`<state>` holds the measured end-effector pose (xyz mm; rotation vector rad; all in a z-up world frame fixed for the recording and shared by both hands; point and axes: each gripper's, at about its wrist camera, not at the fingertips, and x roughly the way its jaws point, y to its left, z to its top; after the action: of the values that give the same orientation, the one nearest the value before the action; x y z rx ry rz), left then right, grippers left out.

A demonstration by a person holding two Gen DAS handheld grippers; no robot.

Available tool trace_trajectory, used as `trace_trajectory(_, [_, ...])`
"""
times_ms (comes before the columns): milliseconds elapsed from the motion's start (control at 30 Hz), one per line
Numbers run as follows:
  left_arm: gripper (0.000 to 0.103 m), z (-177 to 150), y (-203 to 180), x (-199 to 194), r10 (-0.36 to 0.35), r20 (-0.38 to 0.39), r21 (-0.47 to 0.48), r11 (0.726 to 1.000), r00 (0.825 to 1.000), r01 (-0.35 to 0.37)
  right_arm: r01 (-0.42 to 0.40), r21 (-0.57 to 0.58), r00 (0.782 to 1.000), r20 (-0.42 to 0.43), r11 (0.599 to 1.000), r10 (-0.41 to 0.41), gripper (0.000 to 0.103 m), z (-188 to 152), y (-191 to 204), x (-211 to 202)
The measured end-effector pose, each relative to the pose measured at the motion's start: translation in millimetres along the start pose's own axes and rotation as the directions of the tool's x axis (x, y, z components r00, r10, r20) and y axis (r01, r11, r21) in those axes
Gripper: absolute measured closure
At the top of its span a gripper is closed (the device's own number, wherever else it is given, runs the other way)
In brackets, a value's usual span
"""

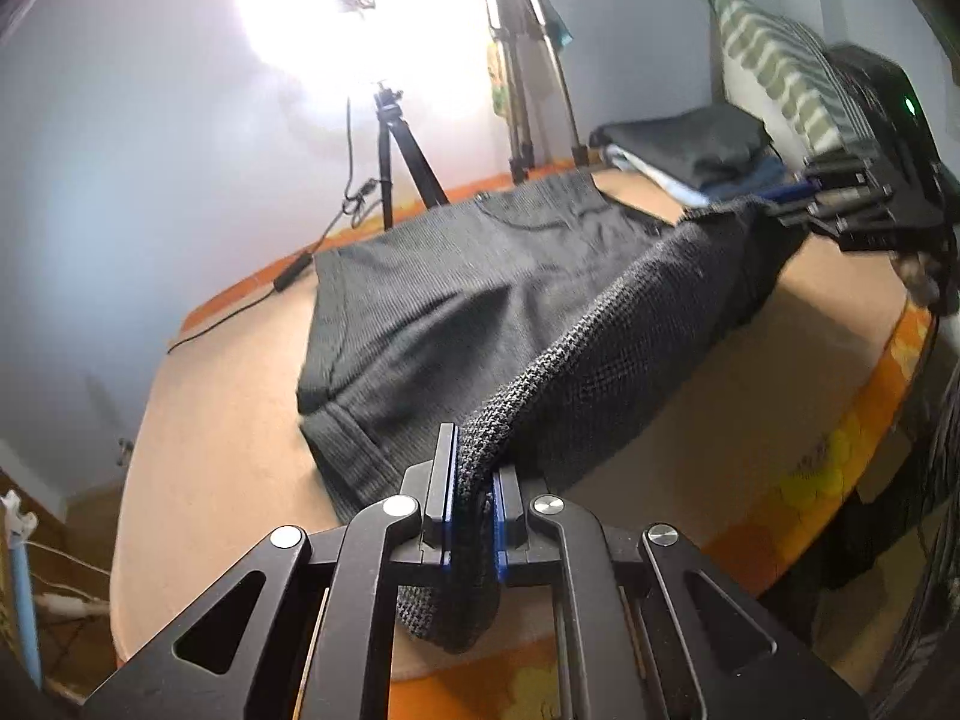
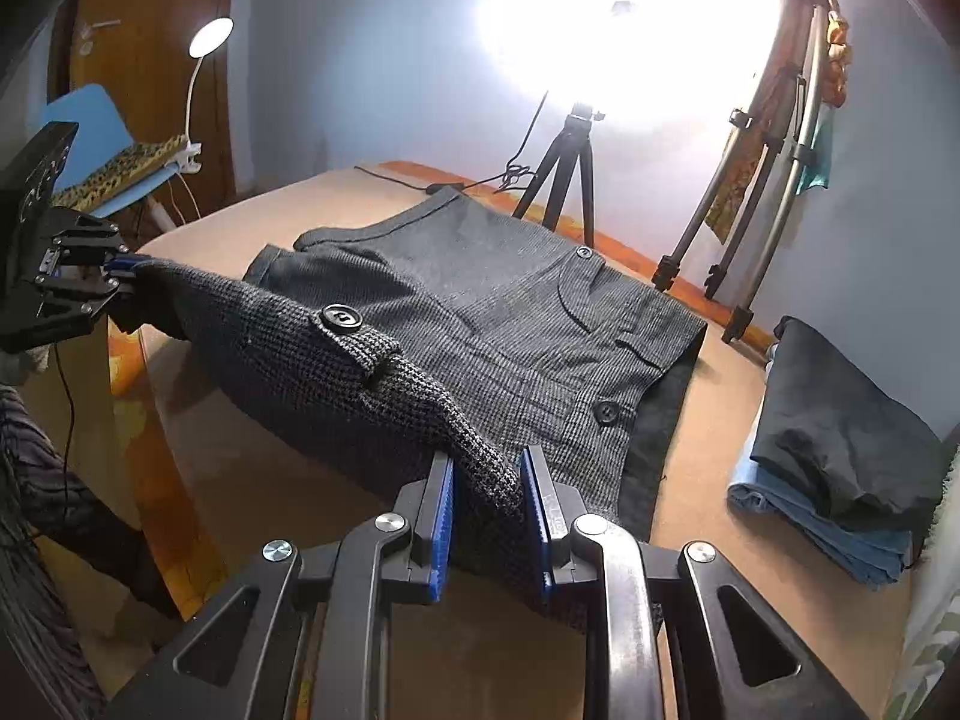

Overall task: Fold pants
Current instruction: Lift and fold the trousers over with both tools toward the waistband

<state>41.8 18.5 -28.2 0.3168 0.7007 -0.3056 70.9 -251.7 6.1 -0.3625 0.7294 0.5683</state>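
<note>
Dark grey woven pants (image 1: 456,300) lie on a tan table (image 1: 210,420), partly folded, with buttons and pockets showing in the right wrist view (image 2: 510,312). My left gripper (image 1: 474,480) is shut on one end of the lifted edge of the pants. My right gripper (image 2: 487,492) is shut on the other end. The lifted edge (image 1: 630,324) stretches between them above the table. The right gripper also shows in the left wrist view (image 1: 780,195), and the left gripper shows in the right wrist view (image 2: 129,270).
A stack of folded clothes (image 2: 840,462) sits on the table's right side. Tripods (image 2: 564,180) and a bright lamp stand behind the far edge. A cable (image 1: 252,306) lies along the far edge. A striped pillow (image 1: 780,72) leans by the stack.
</note>
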Motion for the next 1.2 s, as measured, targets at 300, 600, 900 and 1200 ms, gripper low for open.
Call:
trace_trajectory(300, [0.095, 39, 18, 3, 0.014, 0.063, -0.013, 1.0, 0.998, -0.013, -0.019, 0.058, 0.999, 0.039, 0.998, 0.016, 0.082, 17, -19, -4])
trace_trajectory(600, [0.095, 94, 44, 13, 0.031, 0.128, 0.008, 0.999, 0.991, -0.032, -0.005, 0.082, 0.997, 0.075, 0.997, -0.001, 0.083, 55, -45, -1])
trace_trajectory(900, [0.095, 150, 76, 49, 0.049, 0.14, 0.019, 0.998, 0.989, -0.052, 0.007, 0.122, 0.997, 0.078, 0.992, -0.017, 0.084, 113, -100, 27])
trace_trajectory(1200, [0.095, 178, 99, 109, 0.082, 0.095, 0.032, 0.996, 0.992, -0.085, 0.039, 0.119, 0.999, 0.033, 0.992, -0.043, 0.085, 151, -139, 81])
